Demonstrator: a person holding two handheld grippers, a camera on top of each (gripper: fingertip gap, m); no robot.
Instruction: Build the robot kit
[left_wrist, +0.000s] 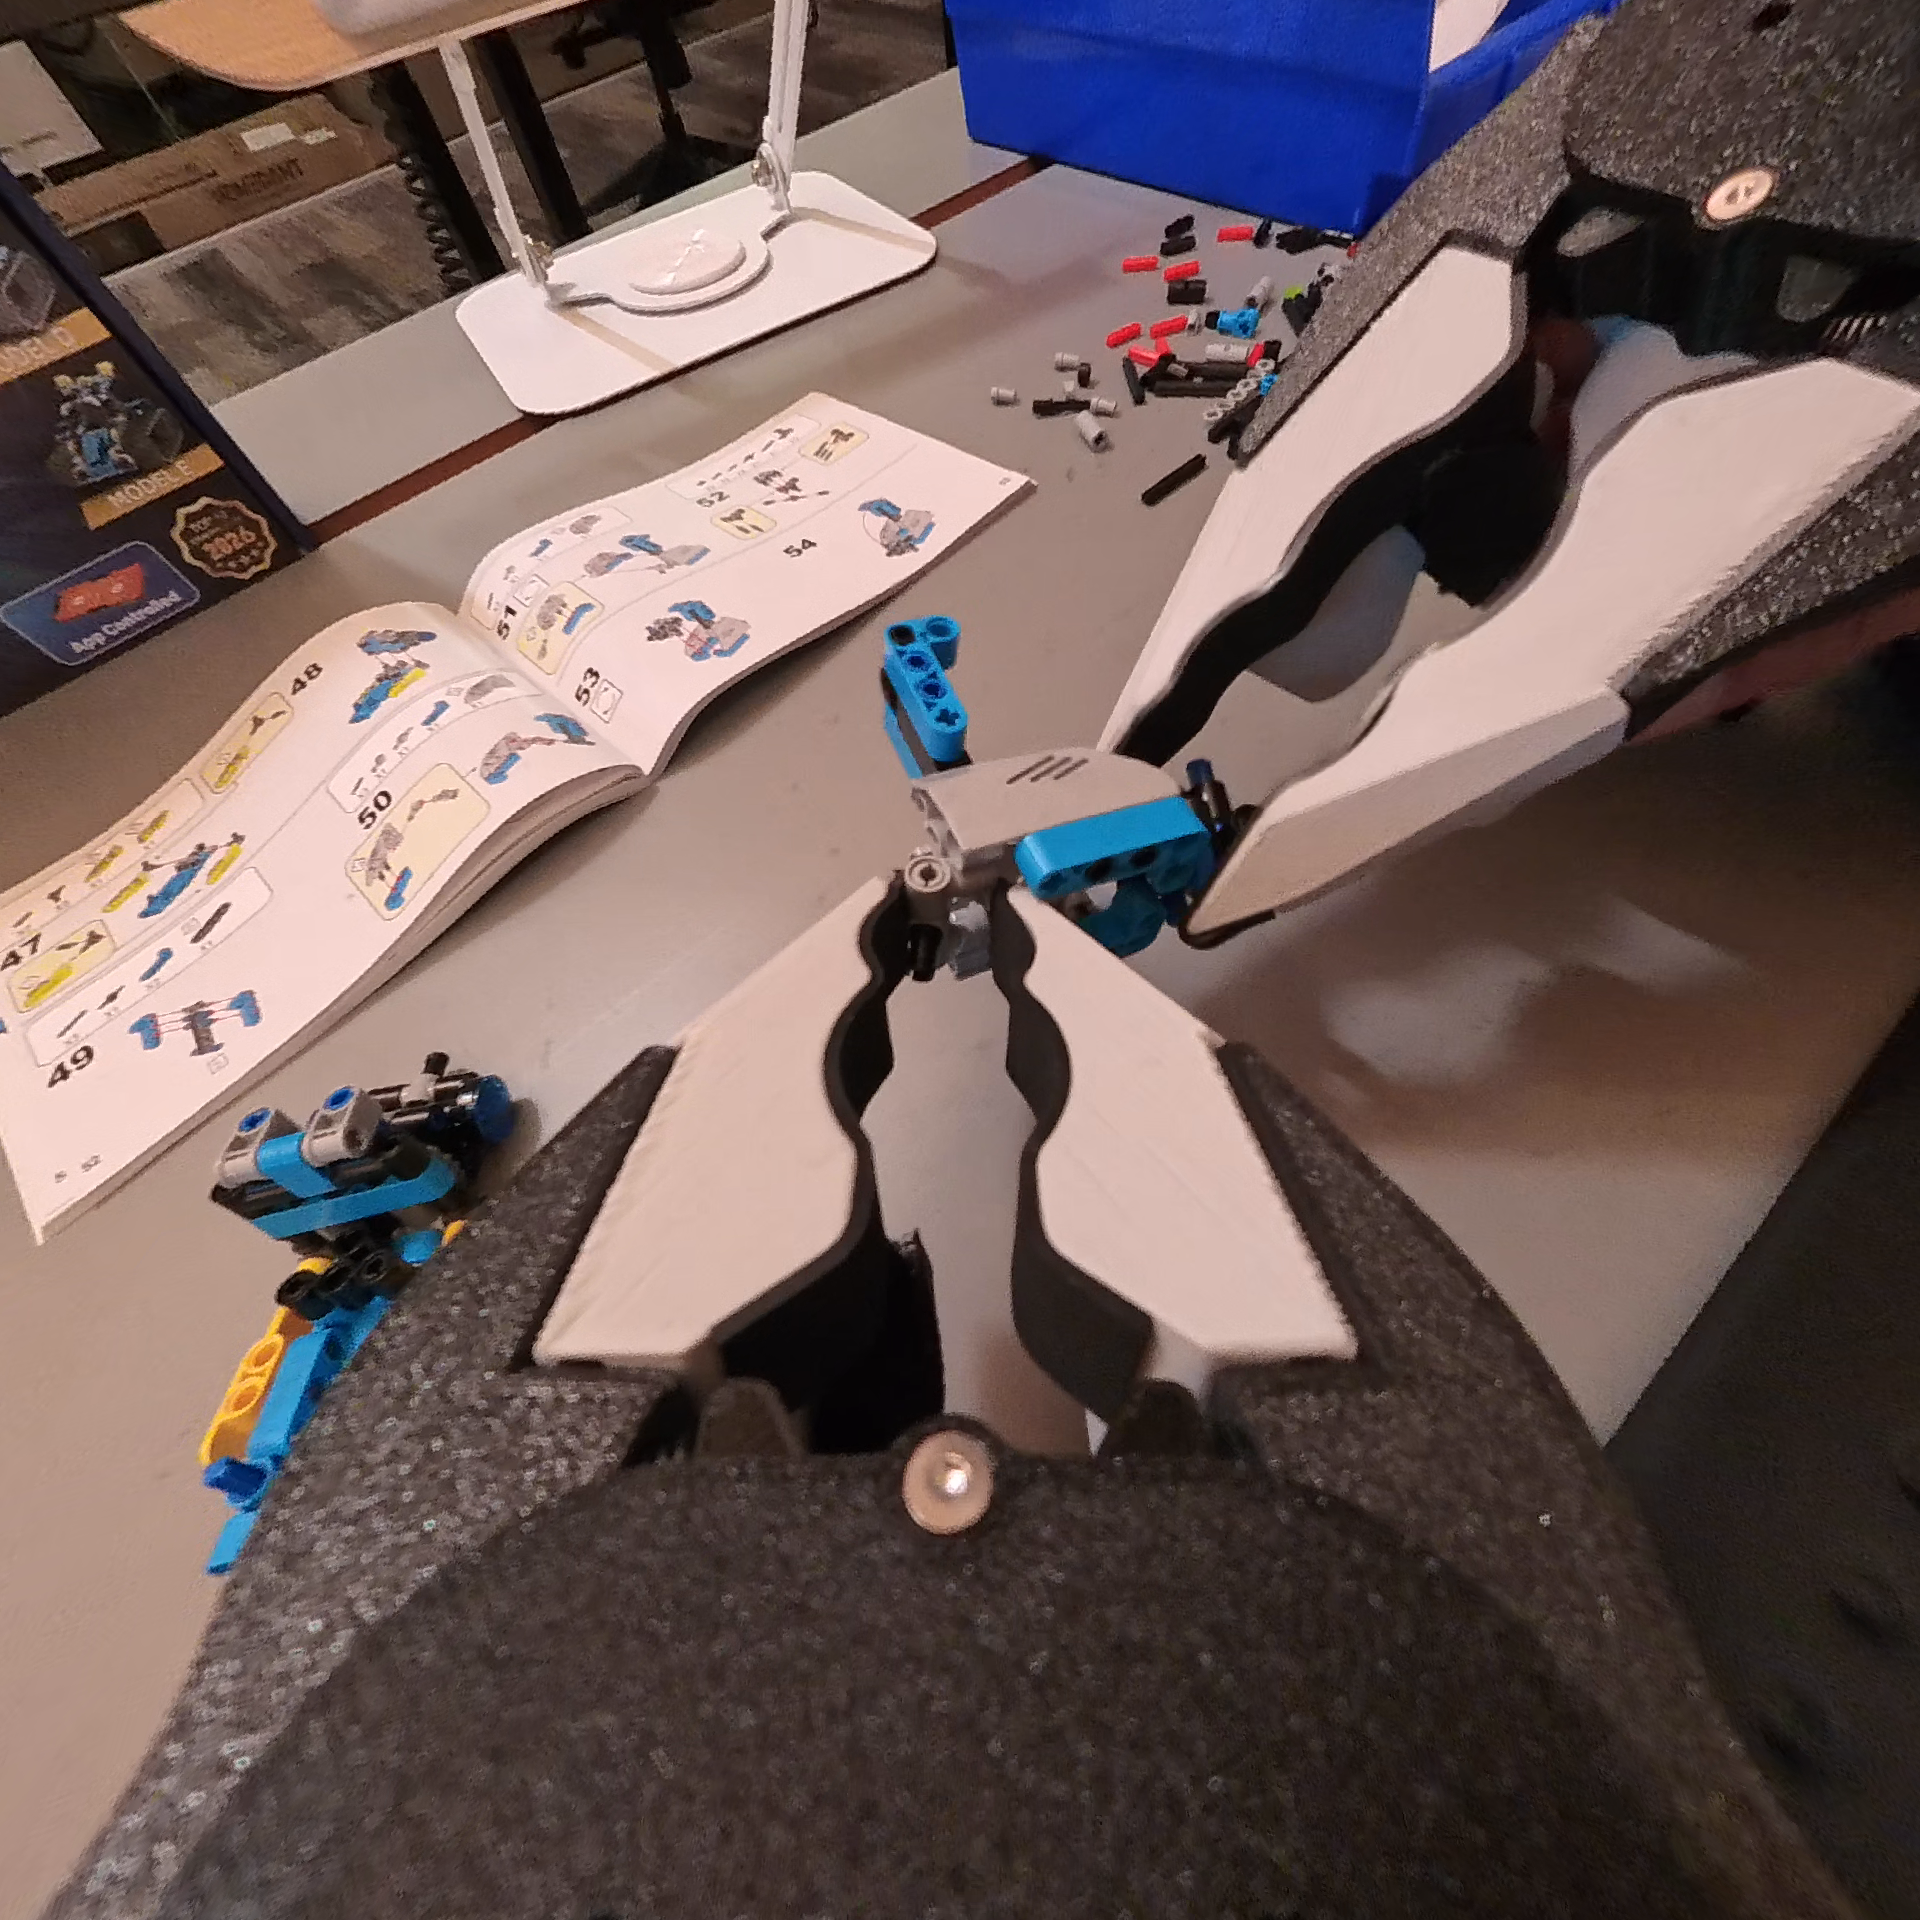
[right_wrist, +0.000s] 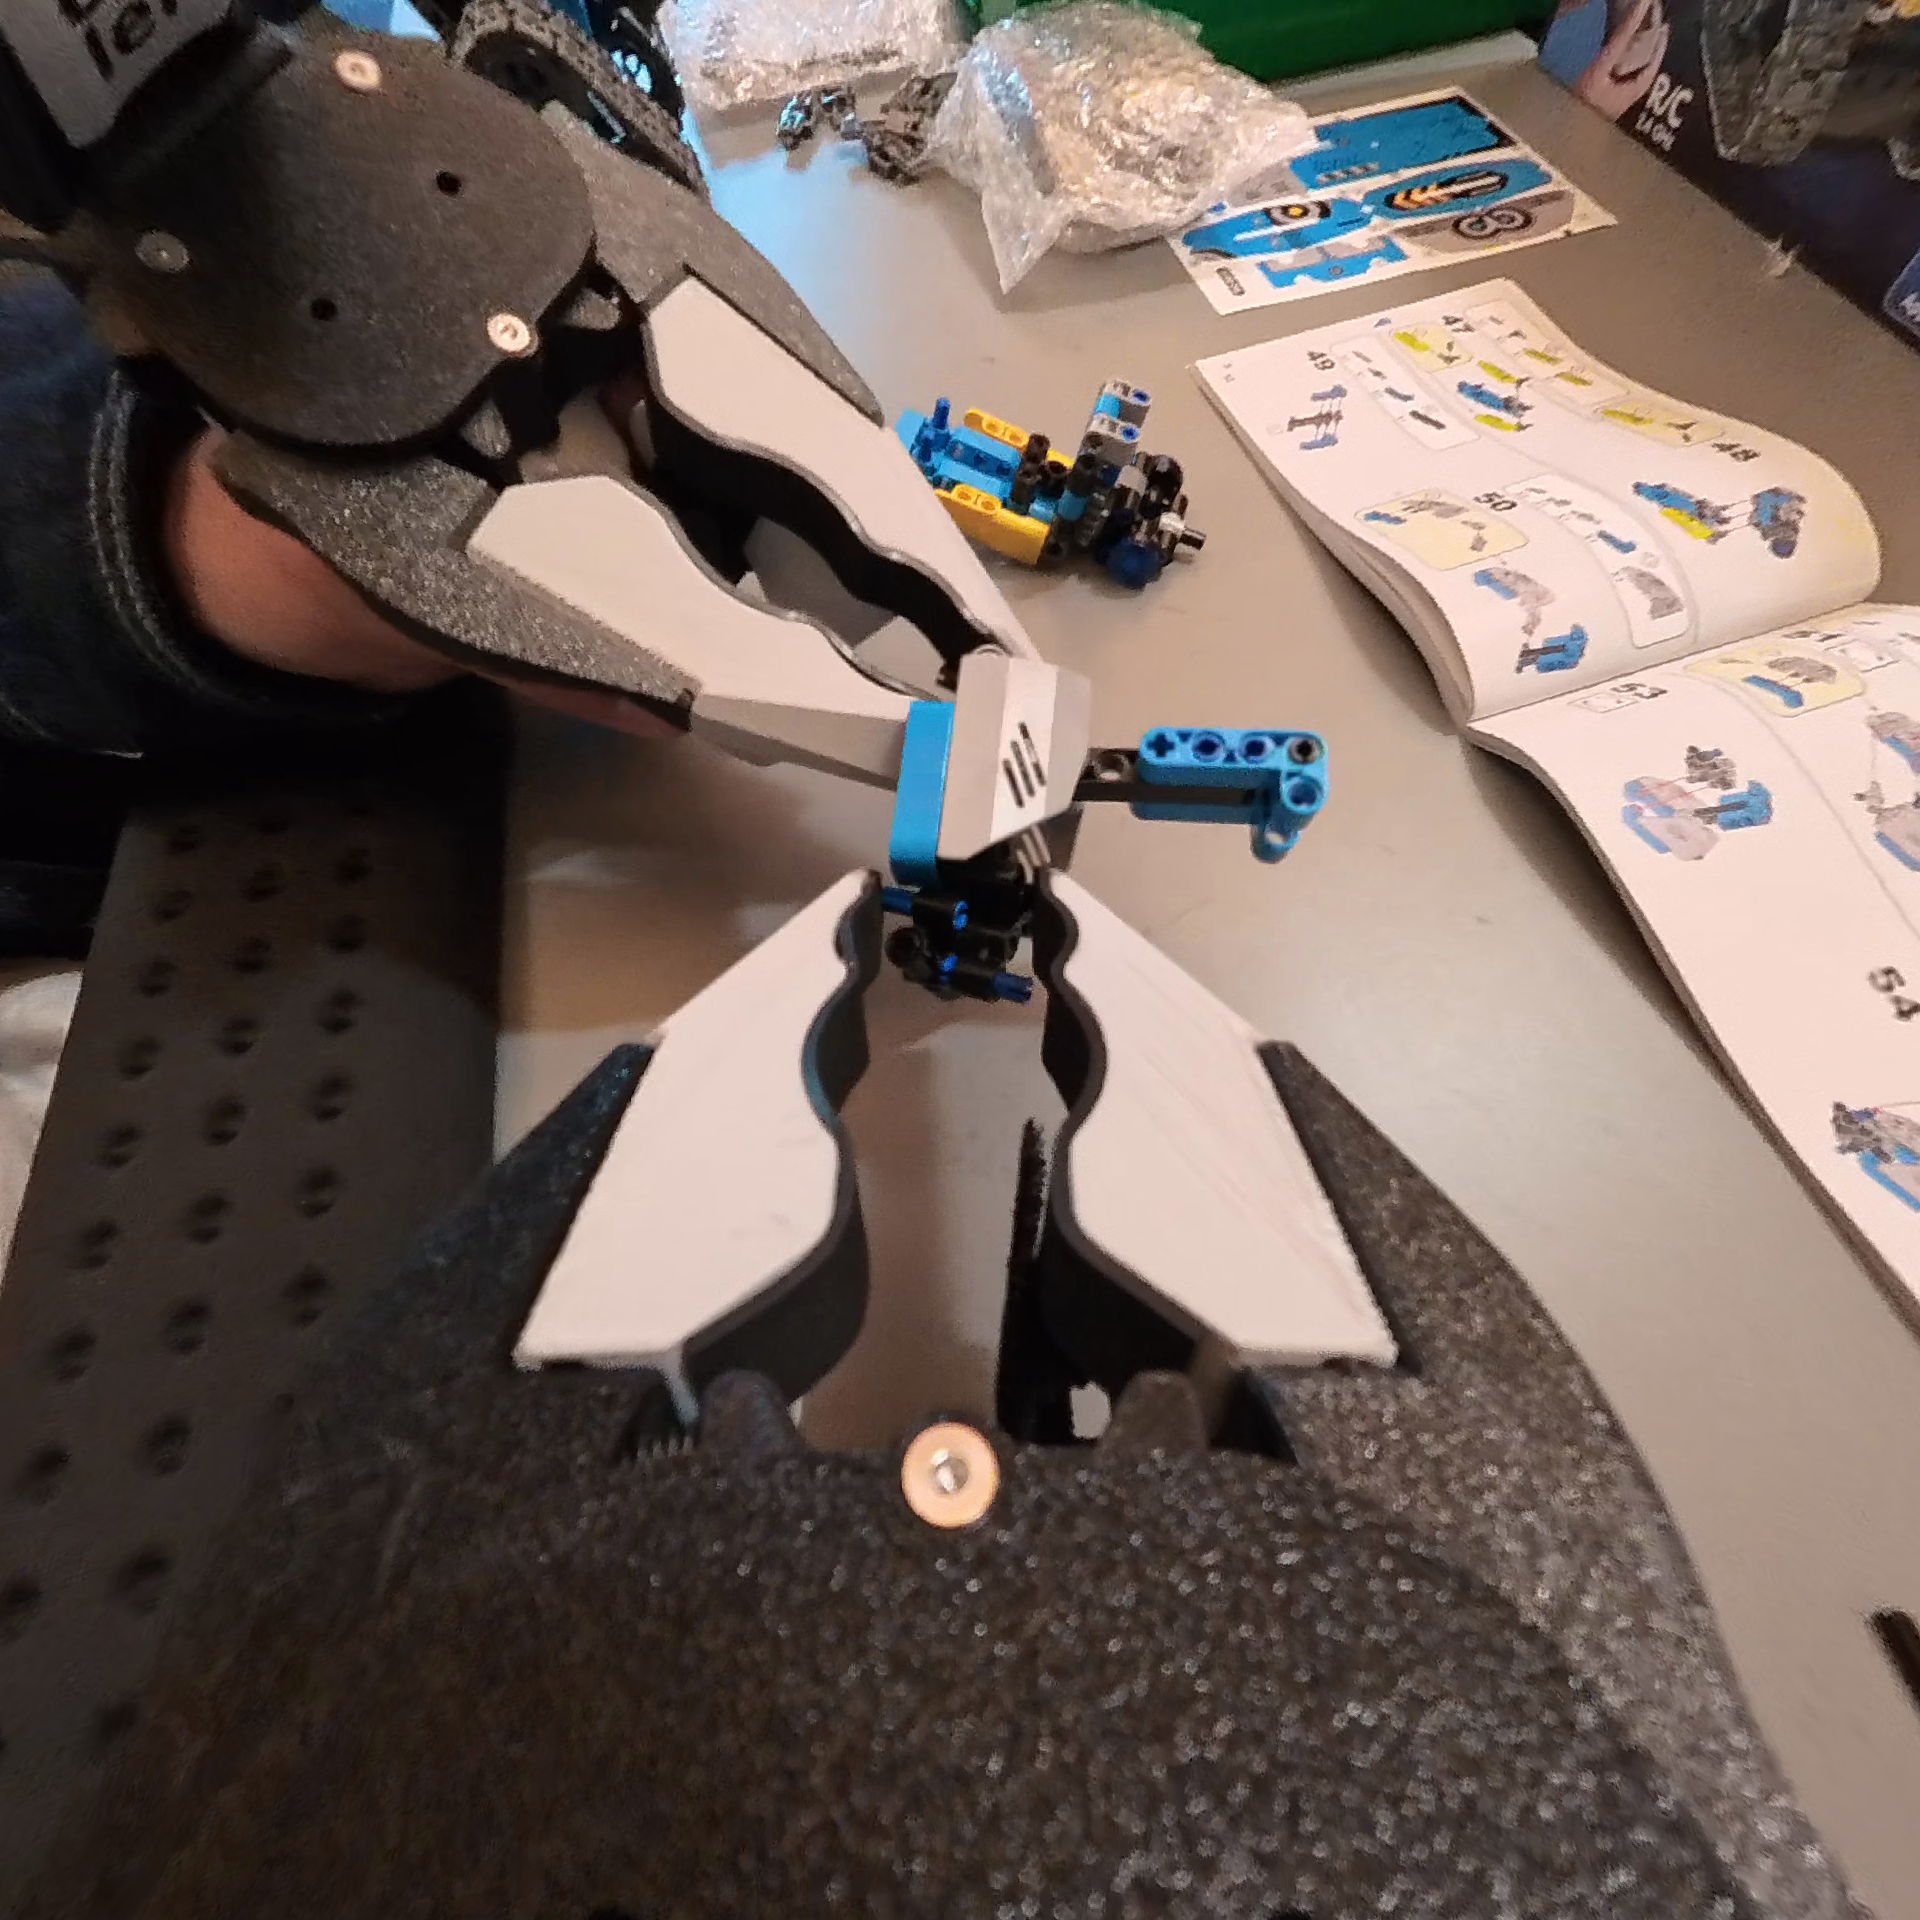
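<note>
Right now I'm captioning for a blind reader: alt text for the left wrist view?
Both tongs, left and right, grip one small grey-and-blue brick assembly above a grey table. An open instruction booklet and a second brick build lie to the left.

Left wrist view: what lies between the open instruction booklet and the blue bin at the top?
In the left wrist view, a scatter of small loose pieces lies on the grey table between the booklet and the blue bin.

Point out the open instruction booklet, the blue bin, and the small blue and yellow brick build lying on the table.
open instruction booklet (left_wrist: 436, 790), left wrist view, on its left page near the spine.
blue bin (left_wrist: 1174, 94), left wrist view, on its front wall.
blue and yellow brick build (right_wrist: 1029, 488), right wrist view, on its middle.
</note>
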